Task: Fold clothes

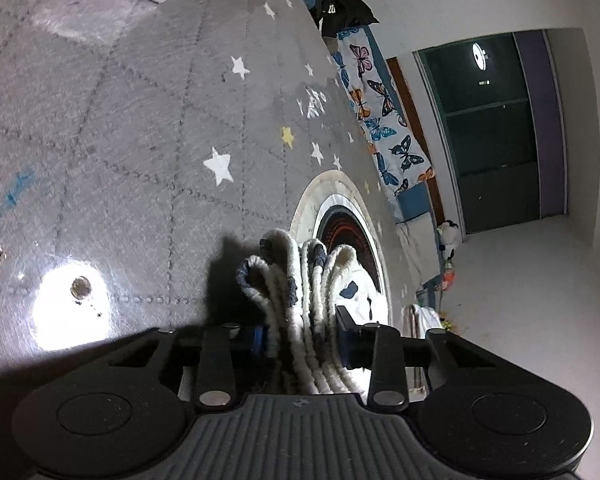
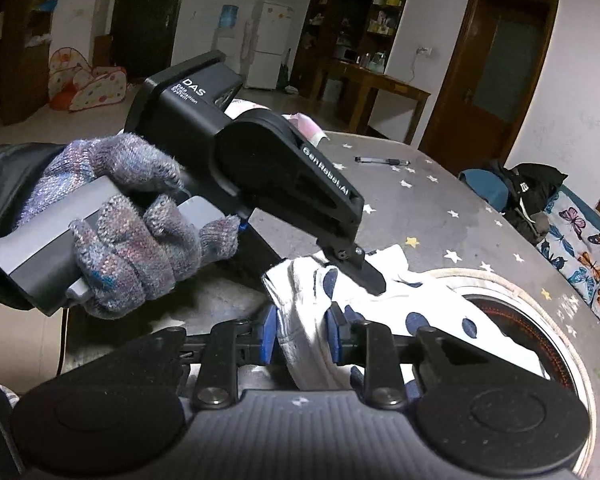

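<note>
At the near edge of the grey star-printed table [image 2: 440, 208], the white garment with dark dots [image 2: 384, 304] lies bunched beside a round inset [image 2: 548, 320], the left gripper [image 1: 300, 332] clamped on a thick gather of its folds and the right gripper [image 2: 304, 336] clamped on a neighbouring part of the cloth. To fold well, I judge both grips should draw apart evenly so the layers pull flat before laying over; bare tabletop lies far and left, with only a pen [image 2: 382, 160] far off
</note>
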The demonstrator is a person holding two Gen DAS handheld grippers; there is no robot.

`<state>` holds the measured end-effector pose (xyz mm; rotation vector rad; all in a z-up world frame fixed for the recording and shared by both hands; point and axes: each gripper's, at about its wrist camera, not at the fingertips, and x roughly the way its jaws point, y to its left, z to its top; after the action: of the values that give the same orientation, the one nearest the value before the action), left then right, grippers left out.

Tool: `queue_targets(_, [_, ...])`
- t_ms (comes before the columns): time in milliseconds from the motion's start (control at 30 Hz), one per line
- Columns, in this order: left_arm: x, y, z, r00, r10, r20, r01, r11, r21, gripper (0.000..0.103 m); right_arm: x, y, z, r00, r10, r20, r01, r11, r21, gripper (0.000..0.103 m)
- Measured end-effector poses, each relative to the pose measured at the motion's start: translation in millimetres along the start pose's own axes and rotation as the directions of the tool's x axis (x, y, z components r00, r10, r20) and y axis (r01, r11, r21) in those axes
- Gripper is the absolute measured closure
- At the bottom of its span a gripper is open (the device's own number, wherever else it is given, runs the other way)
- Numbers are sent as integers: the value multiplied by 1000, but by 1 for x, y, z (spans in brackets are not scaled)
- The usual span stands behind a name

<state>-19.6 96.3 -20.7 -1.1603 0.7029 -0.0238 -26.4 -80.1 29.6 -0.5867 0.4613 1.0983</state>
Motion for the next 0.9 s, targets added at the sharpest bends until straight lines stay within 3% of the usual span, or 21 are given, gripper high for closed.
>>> queue_targets(200, [-3, -13, -7, 1000, 18, 7, -18, 995, 93, 54, 2, 1, -3, 1000, 10, 3, -10, 1000, 1, 78])
queue_targets(300, [-2, -16, -9, 999, 31, 12, -33, 991, 133, 59, 2, 1, -4, 1000, 11, 9, -11, 1000, 13, 78])
queue_targets(367, [1, -16, -7, 999, 44, 14, -45, 989, 143, 69, 2, 0, -5, 1000, 10, 11, -11, 1000, 23, 74])
queue_targets(600, [-4, -9, -3, 999, 38, 17, -40, 989, 142, 71, -26, -26, -16, 1000, 10, 27, -14, 988, 153, 74])
queue_targets(733, [-4, -10, -1, 999, 42, 13, -44, 987, 155, 71, -40, -56, -31, 997, -78, 5, 74, 967, 244, 74])
queue_targets(900, [-5, -12, -2, 999, 50, 13, -51, 984, 170, 71, -43, -110, -59, 975, -208, -80, 223, 891, 396, 73])
